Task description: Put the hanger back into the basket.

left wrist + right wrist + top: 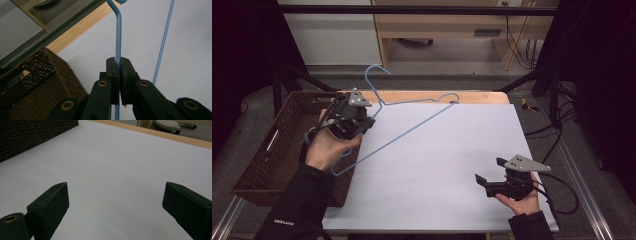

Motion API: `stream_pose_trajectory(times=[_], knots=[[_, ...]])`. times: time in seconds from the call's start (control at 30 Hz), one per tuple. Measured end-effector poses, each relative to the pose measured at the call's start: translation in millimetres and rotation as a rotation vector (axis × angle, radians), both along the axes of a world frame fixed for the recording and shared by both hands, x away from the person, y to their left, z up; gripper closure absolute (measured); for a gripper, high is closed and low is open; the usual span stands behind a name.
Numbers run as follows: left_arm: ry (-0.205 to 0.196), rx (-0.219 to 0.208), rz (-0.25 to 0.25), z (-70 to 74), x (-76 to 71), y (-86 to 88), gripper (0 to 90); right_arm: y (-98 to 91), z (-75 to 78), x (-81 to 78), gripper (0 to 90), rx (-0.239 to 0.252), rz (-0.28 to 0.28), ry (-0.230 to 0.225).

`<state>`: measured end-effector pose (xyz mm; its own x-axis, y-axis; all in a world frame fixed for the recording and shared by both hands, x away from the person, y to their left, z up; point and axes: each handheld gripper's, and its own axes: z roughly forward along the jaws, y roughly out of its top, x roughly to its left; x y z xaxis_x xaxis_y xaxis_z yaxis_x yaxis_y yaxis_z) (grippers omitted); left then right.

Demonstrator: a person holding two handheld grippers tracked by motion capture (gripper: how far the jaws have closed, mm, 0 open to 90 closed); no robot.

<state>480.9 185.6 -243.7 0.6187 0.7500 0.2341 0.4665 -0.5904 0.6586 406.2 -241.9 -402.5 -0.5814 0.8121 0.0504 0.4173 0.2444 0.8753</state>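
A light blue wire hanger is lifted off the white table sheet, its hook pointing toward the far edge and its long bar slanting down to the left. My left gripper is shut on the hanger's wire near the neck. In the left gripper view the two pads pinch the blue wire between them, and a second strand of the hanger runs past on the right. My right gripper rests low at the near right of the table, jaws wide open, nothing between them.
A dark brown wicker basket stands at the table's left side, right under my left forearm. The table's wooden far edge lies behind the sheet. Black cables trail off the right gripper at the near right corner.
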Motion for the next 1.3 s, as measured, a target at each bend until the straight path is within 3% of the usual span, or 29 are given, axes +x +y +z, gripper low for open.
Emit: stream_pose_trajectory(times=[0.2, 0.37, 0.83, 1.3], knots=[[-0.018, 0.003, 0.083, 13.1, 2.1, 36.5, 86.9, -0.2, -0.1, 0.1, 7.6, 0.005, -0.003, 0.000], [-0.030, -0.010, 0.135, 14.9, 3.5, 56.2, 86.9, -0.1, -0.2, 0.2, 7.5, 0.005, -0.003, -0.001], [-0.036, -0.013, 0.268, 0.5, 8.4, 116.7, 86.9, -0.3, -0.7, 0.5, 7.2, -0.001, -0.004, 0.005], [-0.050, 0.013, 0.329, -12.6, 5.3, 160.1, 86.9, 0.3, -1.3, 0.9, 7.1, -0.002, -0.006, 0.009]])
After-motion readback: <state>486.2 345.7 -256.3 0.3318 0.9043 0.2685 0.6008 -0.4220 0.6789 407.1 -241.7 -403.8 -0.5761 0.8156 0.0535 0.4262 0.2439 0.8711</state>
